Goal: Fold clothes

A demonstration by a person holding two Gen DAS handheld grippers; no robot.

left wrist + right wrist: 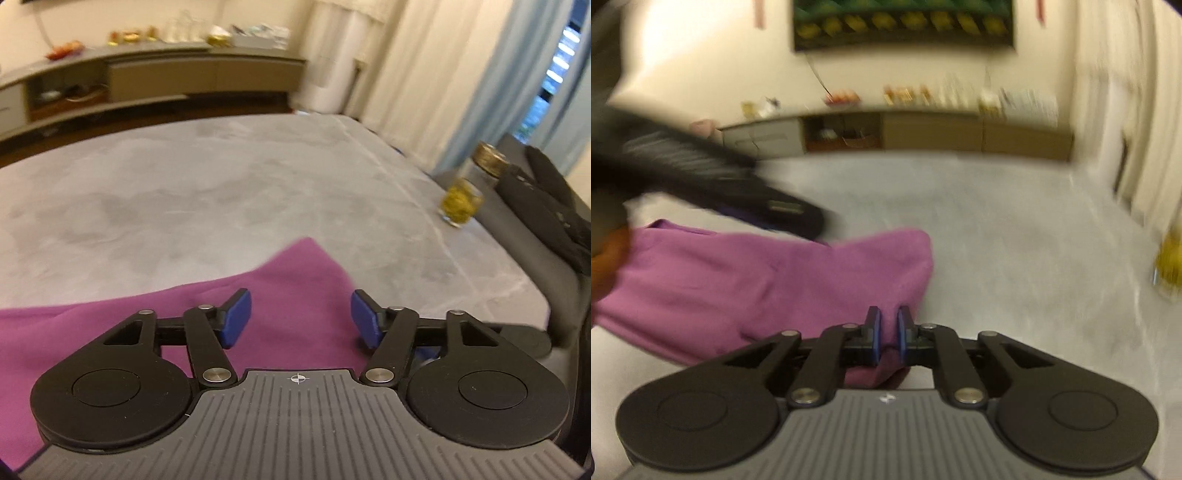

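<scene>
1. Purple garment (pixel 147 332): lies rumpled on the grey bed cover (pixel 221 192), near its front edge, one rounded end reaching toward the middle.
2. Left gripper (pixel 301 317): jaws spread wide above the garment, blue pads (pixel 236 317) clear of the cloth, nothing held.
3. Right gripper (pixel 887 334): jaws nearly together, pinching a fold of the garment's near edge between the 2 blue pads.
4. Glass jar (pixel 461 206): yellow-green contents, metal lid, stands at the bed's right edge, well apart from the garment.
5. Low cabinet (pixel 184 74): against the far wall, small items on top, blurred.
</scene>
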